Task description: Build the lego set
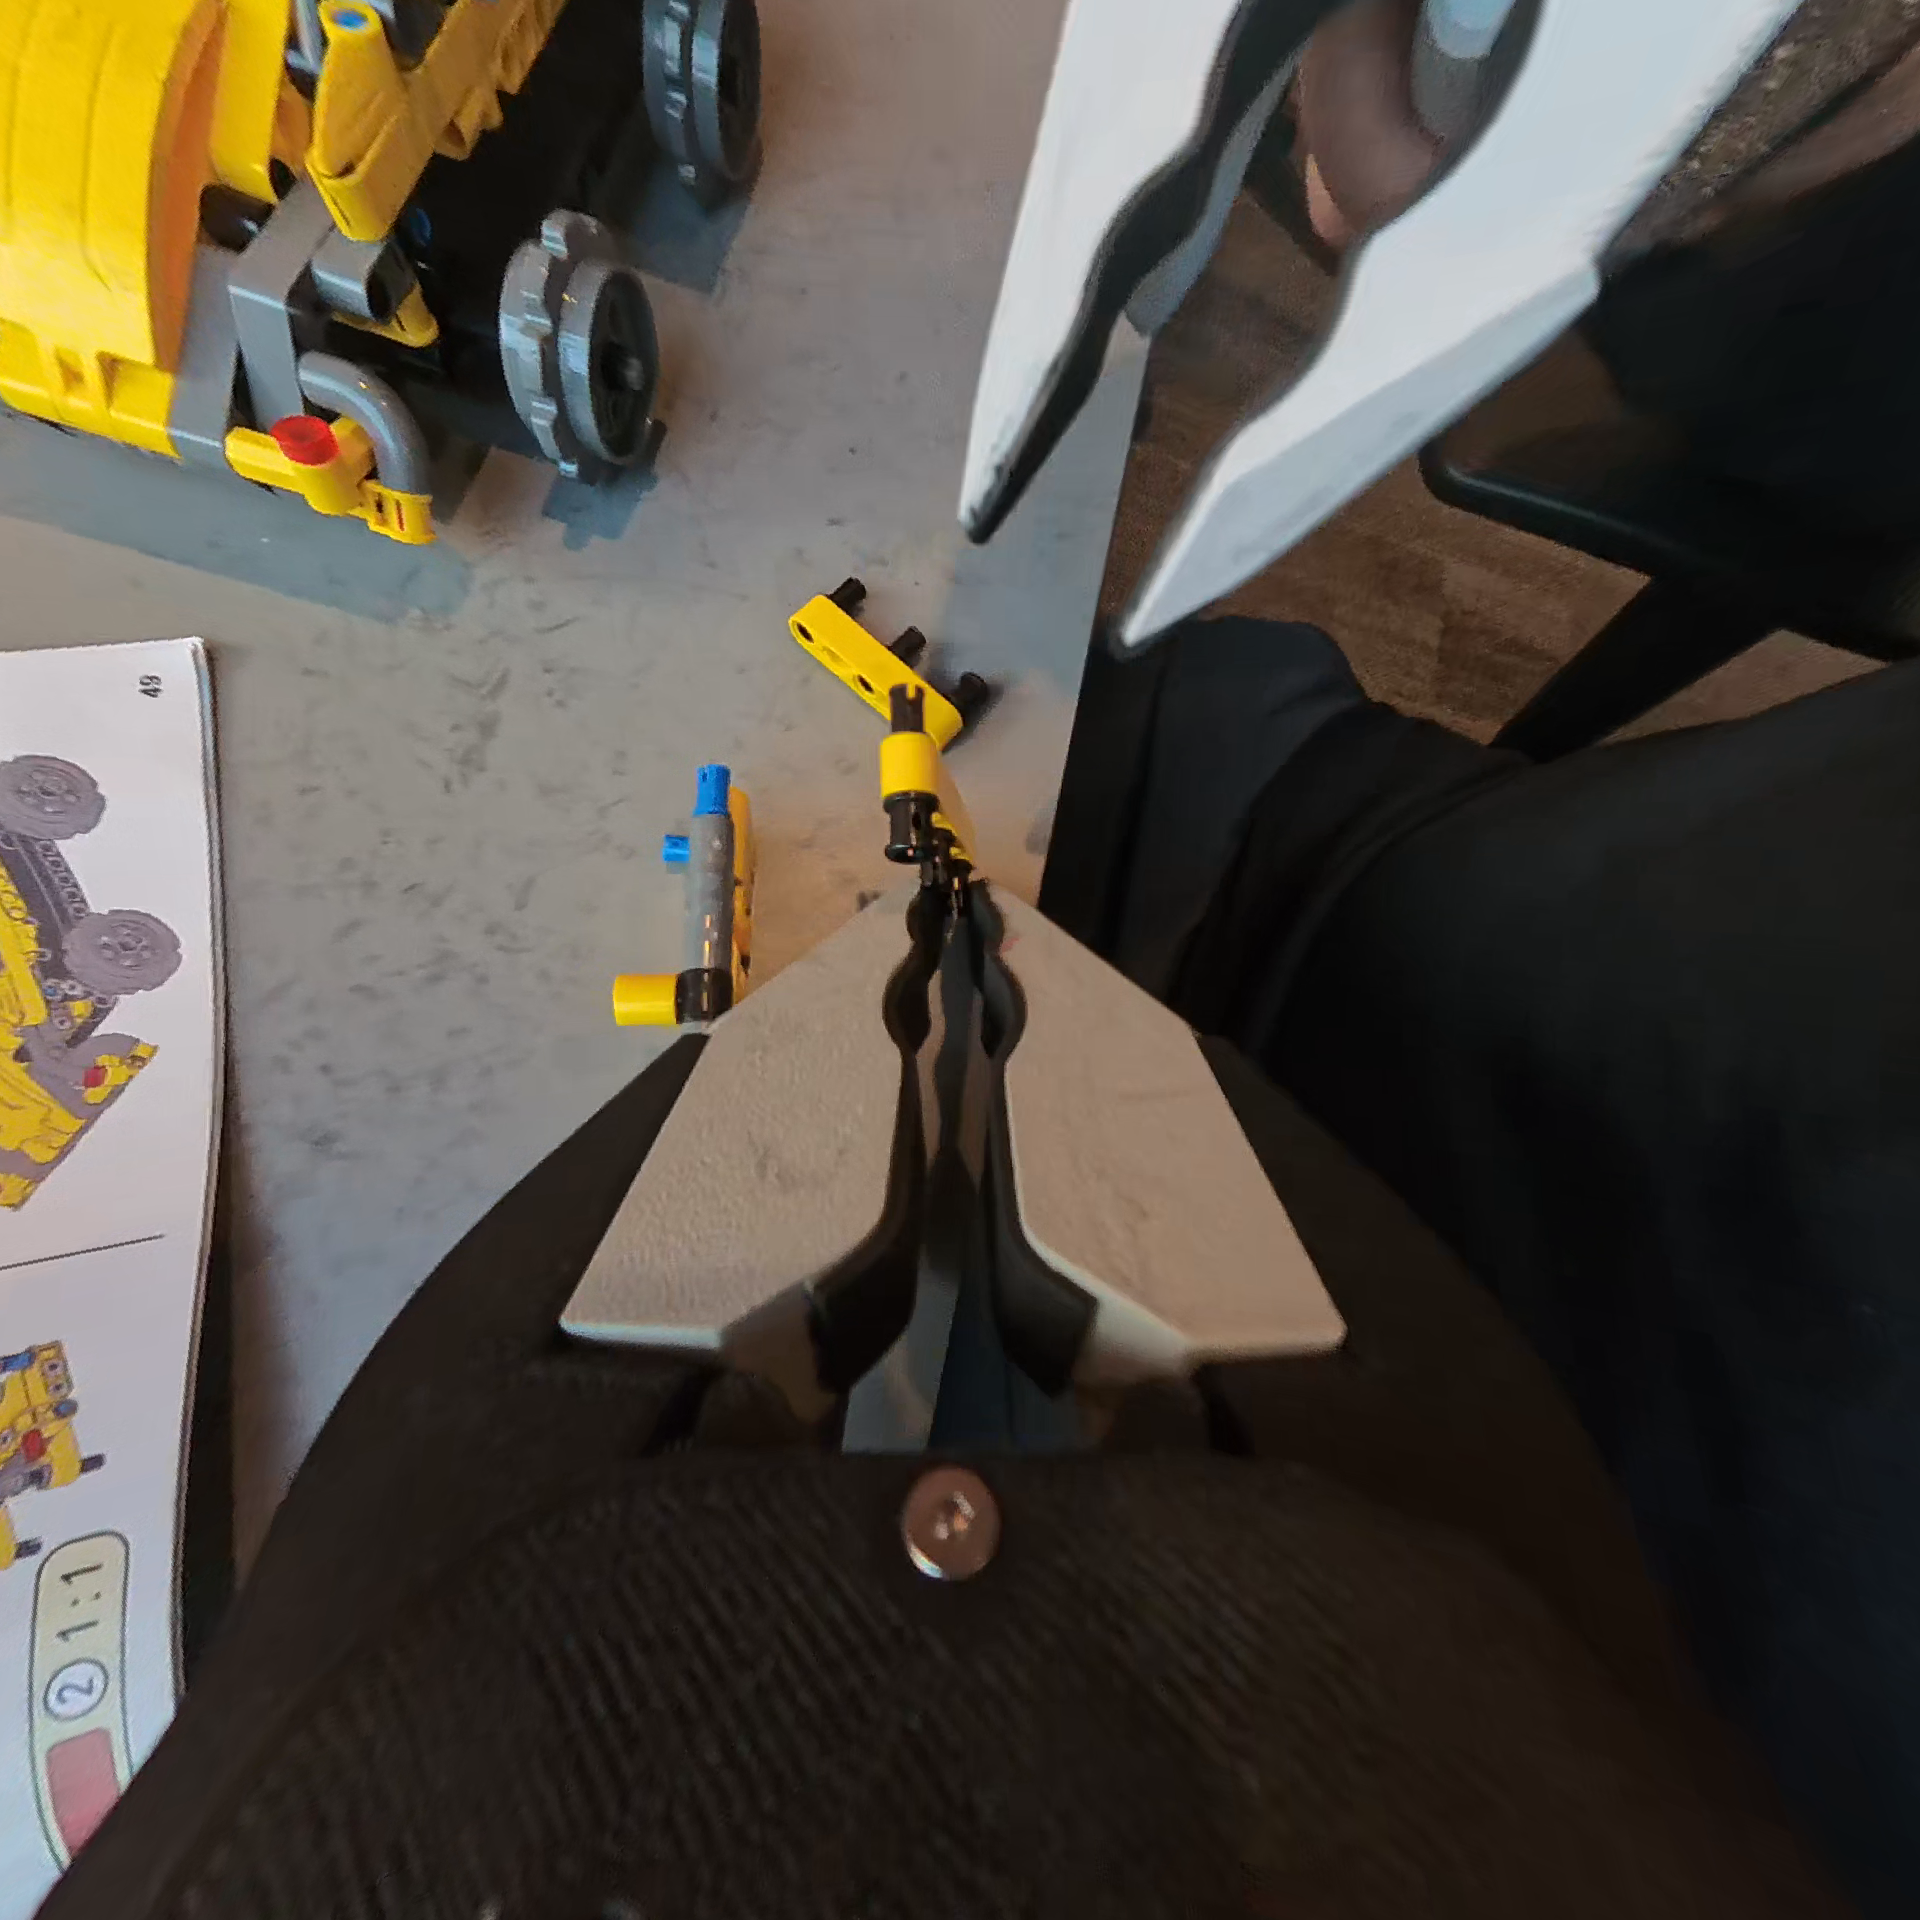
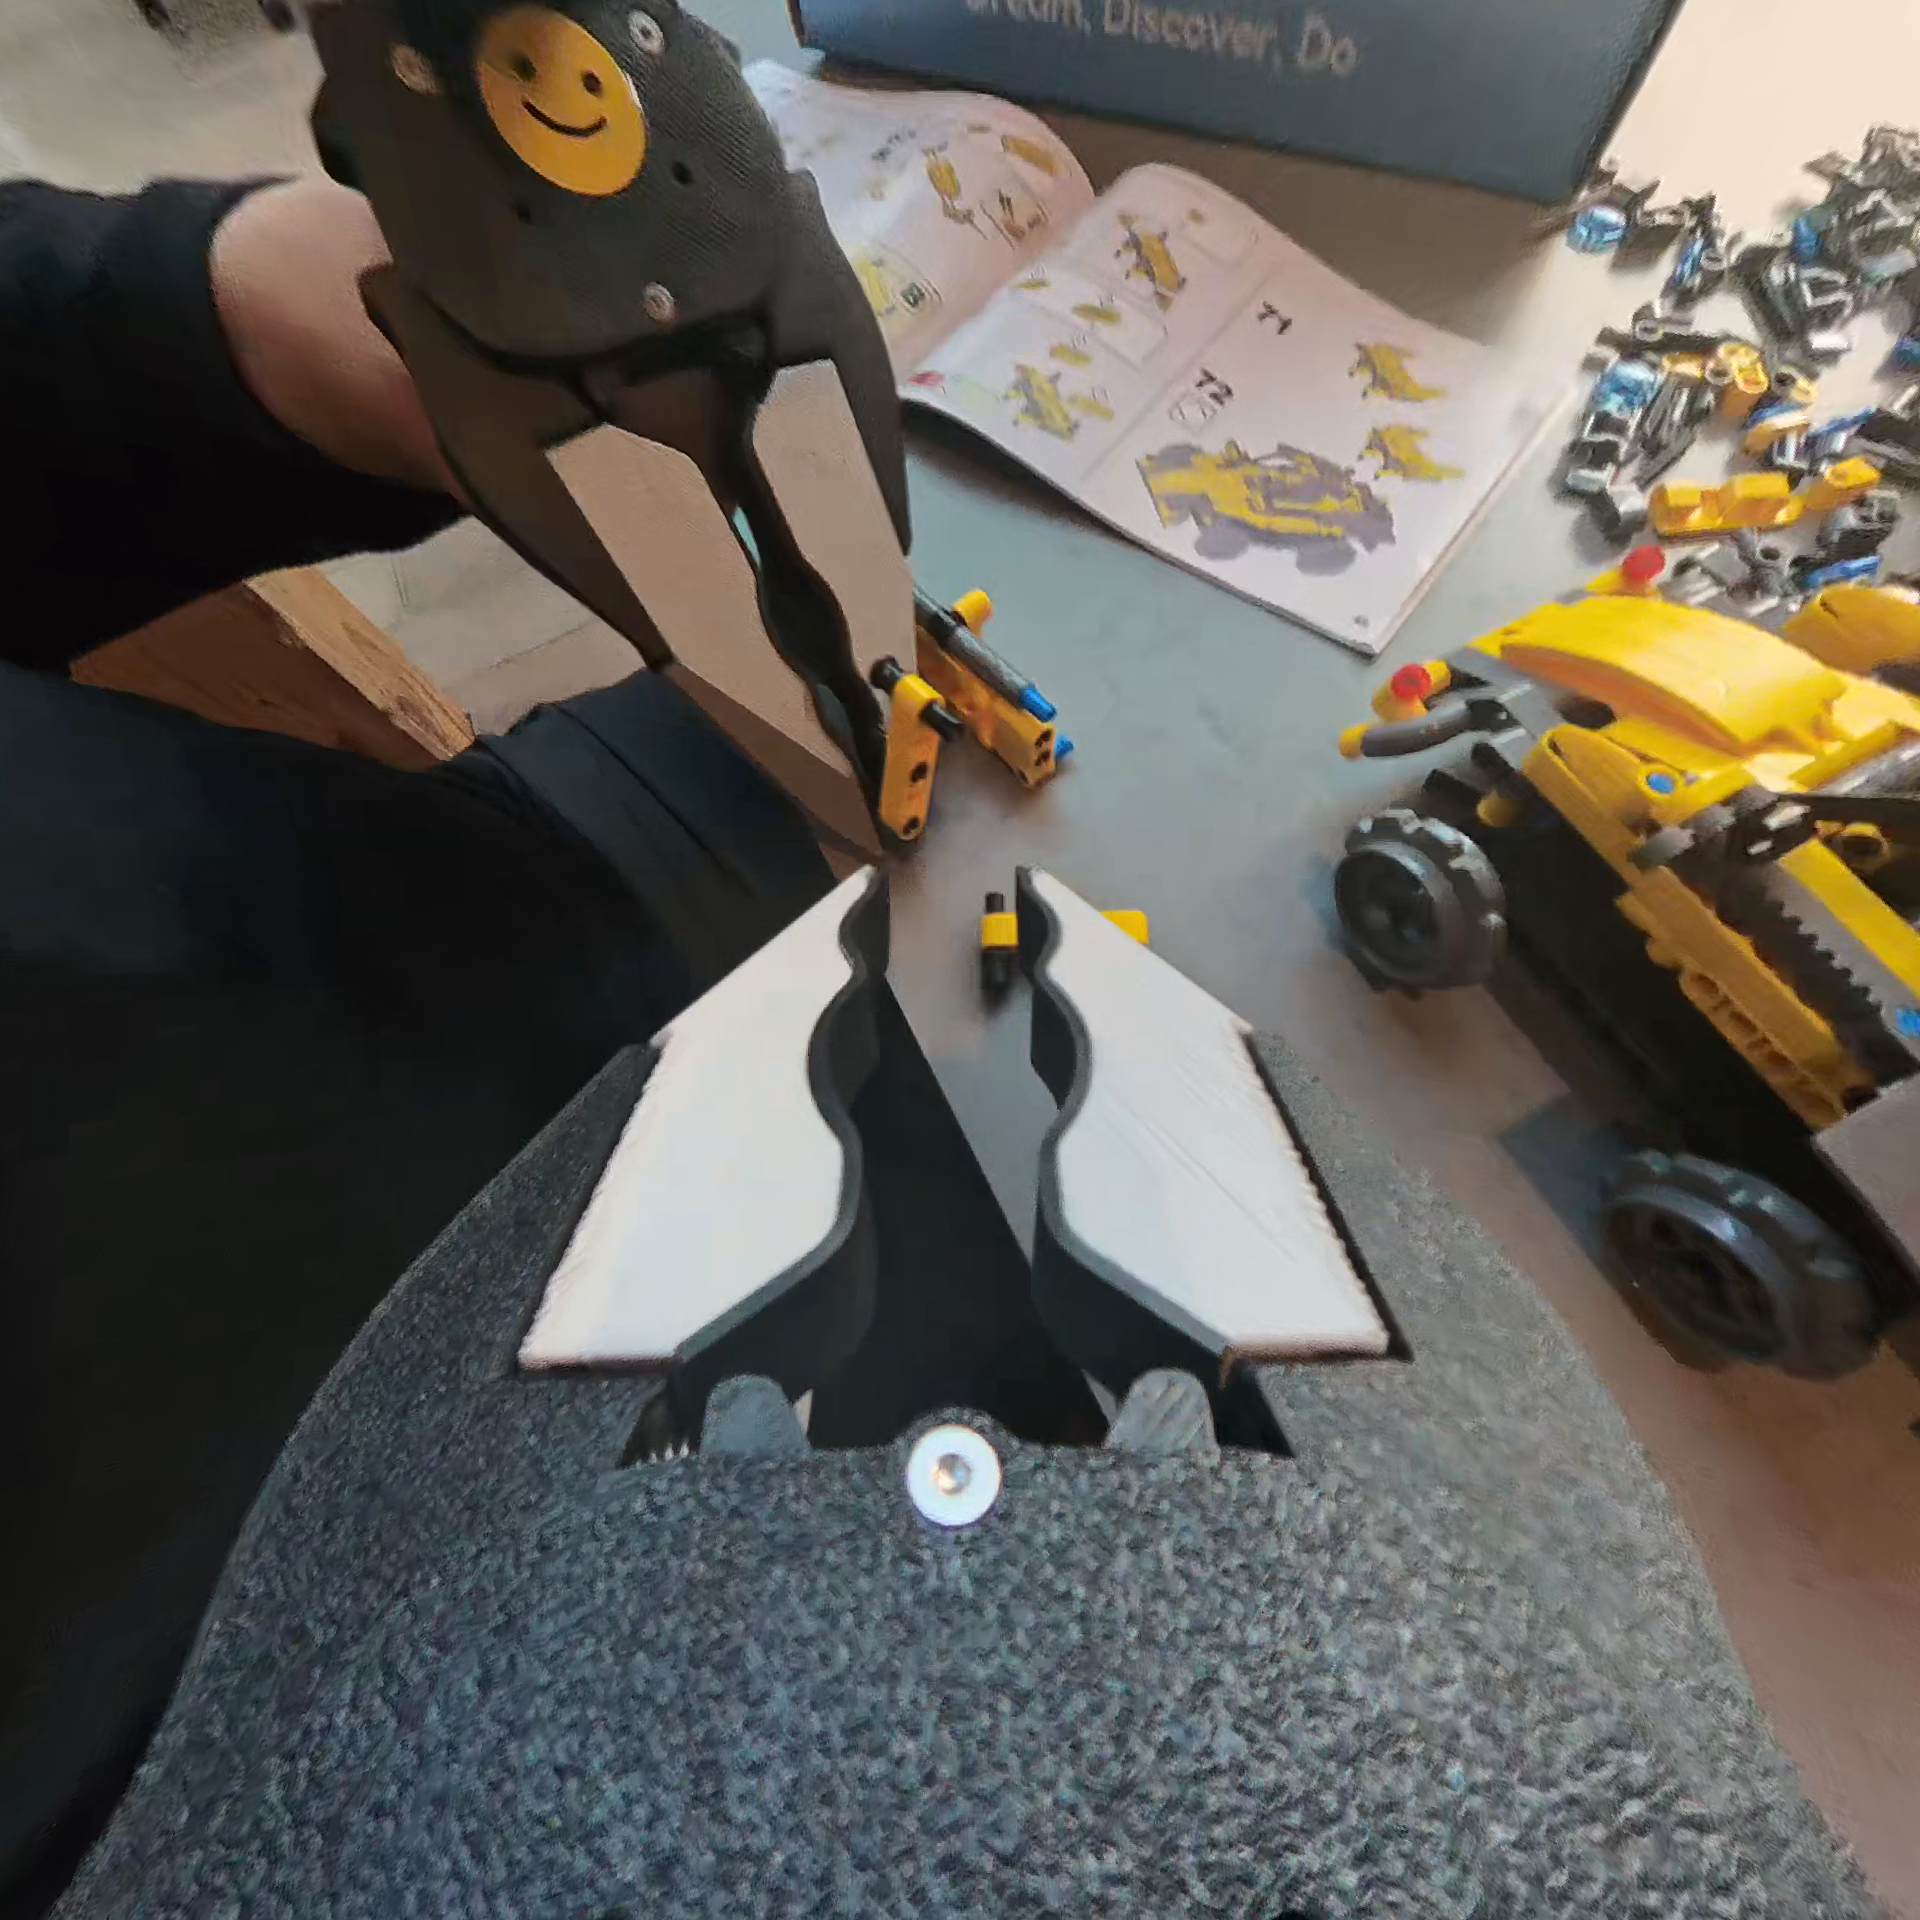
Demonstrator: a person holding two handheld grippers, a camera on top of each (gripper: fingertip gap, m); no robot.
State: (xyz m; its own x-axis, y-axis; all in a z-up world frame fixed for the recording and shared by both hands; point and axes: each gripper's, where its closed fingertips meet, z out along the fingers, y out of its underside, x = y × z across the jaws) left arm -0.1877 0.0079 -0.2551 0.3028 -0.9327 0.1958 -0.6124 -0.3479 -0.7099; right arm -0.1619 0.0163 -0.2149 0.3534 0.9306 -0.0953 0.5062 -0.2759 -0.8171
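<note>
My left gripper (image 1: 951, 883) is shut on a small yellow beam with black pins (image 2: 906, 758), held just above the grey table (image 1: 468, 727). In the right wrist view this gripper (image 2: 881, 826) comes in from the upper left. A yellow bush on a black pin (image 1: 907, 774) lies on the table just past its tips. A flat yellow beam with black pins (image 1: 873, 670) lies beyond that. A grey, blue and yellow sub-assembly (image 1: 707, 894) lies to the left. My right gripper (image 2: 951, 883) is open and empty, hovering over the bush (image 2: 995, 935).
A half-built yellow vehicle with grey wheels (image 1: 208, 260) (image 2: 1662, 790) stands on the table. An open instruction booklet (image 2: 1195, 364) (image 1: 94, 1039) lies nearby. Loose parts (image 2: 1766, 364) are piled at the far right, with a dark blue box (image 2: 1247, 62) behind. The table edge (image 1: 1070, 727) runs beside a person's dark-clothed legs. About 5 cm separates my left fingertips from my right.
</note>
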